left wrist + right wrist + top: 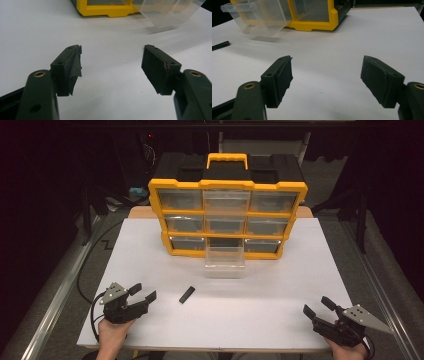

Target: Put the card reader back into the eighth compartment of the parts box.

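Looking down from the high view, a yellow organizer (pixel 227 217) with clear drawers stands at the far middle of the white table (pixel 280 295). Its bottom middle drawer, a clear drawer (pixel 224 261), is pulled far out toward the person, its front end sagging toward the table. A small black stick (pixel 186 294) lies flat on the table, nearer the person than the organizer and left of the clear drawer, apart from both. The left gripper (pixel 142 292) rests left of the stick, close but not touching, jaws spread and holding nothing. The right gripper (pixel 318 306) sits well off to the organizer's right front, jaws likewise spread and empty.

In the left gripper view, the left gripper (pixel 111 67) shows both jaws wide apart over bare table, with the organizer's yellow base (pixel 105 10) and the clear drawer (pixel 165 12) ahead.

In the right gripper view, the right gripper (pixel 327 80) is also agape; the clear drawer (pixel 259 17) juts from the organizer (pixel 317 17), and the black stick (pixel 220 45) lies left of the drawer.
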`<state>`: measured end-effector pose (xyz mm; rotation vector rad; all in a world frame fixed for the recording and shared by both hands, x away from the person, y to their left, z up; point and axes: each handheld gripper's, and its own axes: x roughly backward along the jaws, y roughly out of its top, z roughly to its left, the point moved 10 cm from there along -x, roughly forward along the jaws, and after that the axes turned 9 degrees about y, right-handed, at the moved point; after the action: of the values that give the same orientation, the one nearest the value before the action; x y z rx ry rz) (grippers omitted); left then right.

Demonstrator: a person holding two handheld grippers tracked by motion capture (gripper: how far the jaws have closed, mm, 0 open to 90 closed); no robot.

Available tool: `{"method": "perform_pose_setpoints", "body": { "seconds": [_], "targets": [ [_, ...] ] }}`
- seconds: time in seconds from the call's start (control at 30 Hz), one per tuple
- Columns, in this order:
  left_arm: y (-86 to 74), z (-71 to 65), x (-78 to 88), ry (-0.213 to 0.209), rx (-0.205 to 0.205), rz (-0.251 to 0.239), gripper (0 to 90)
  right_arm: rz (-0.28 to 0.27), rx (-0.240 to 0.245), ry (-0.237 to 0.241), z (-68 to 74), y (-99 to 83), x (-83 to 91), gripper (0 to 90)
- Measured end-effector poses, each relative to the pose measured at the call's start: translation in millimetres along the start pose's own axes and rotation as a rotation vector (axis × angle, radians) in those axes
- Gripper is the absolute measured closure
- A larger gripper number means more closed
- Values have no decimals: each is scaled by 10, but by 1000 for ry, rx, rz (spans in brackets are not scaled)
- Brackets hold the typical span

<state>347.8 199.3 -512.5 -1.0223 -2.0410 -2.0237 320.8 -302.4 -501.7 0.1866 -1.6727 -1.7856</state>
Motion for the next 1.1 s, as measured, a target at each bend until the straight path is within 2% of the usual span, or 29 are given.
{"method": "perform_pose_setpoints", "body": {
  "seconds": [1.1],
  "targets": [
    [40,-237,-73,-51,-35,-1,322,14,4,9,31,-9,-28,257]
  ]
}}
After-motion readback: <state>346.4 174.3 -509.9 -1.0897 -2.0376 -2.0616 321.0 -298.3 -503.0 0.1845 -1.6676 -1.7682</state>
